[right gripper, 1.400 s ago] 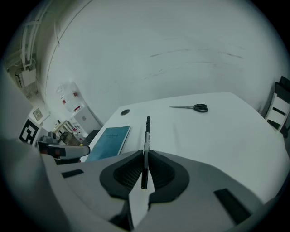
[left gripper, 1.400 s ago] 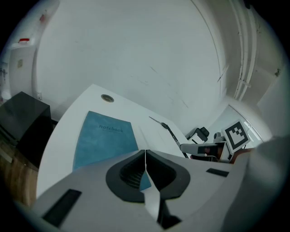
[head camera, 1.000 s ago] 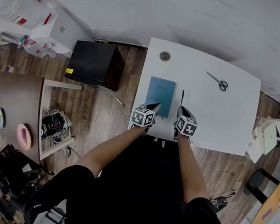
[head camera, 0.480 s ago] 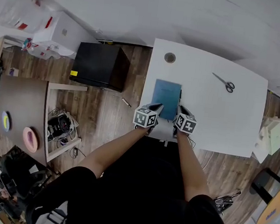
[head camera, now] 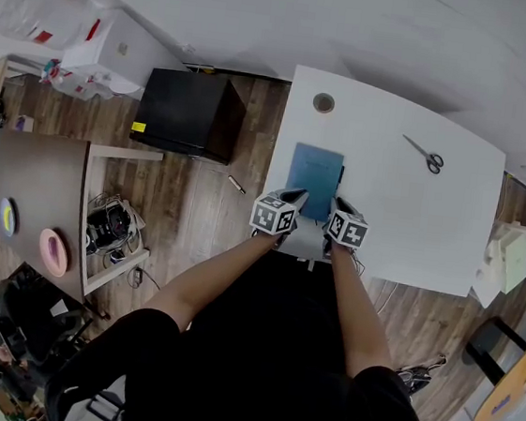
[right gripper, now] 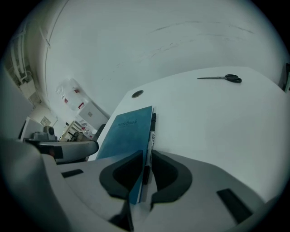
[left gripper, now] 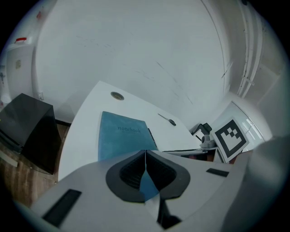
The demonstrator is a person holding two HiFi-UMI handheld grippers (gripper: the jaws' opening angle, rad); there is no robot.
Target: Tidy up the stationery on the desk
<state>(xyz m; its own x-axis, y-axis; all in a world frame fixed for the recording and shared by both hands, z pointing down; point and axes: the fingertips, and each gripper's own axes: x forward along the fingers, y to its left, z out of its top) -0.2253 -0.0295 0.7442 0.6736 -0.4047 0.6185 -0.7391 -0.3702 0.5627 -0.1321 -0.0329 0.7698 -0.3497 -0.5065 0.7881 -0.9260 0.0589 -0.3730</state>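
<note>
Black shirt (head camera: pixel 271 347); grey left tongs (head camera: pixel 297 195), right tongs (head camera: pixel 338 203)

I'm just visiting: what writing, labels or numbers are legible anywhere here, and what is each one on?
"notebook": printed on the cover of the blue notebook.
Print along the barrel of the pen: too small to read.
Red labels on the plastic bag by the wall: too blurred to read.

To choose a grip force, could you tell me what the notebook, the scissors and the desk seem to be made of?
The notebook: matte teal cover, no glare, perhaps faux leather or coated card. The scissors: slim grey blades suggest metal; dark handles, probably plastic. The desk: smooth white top, possibly laminate.
</note>
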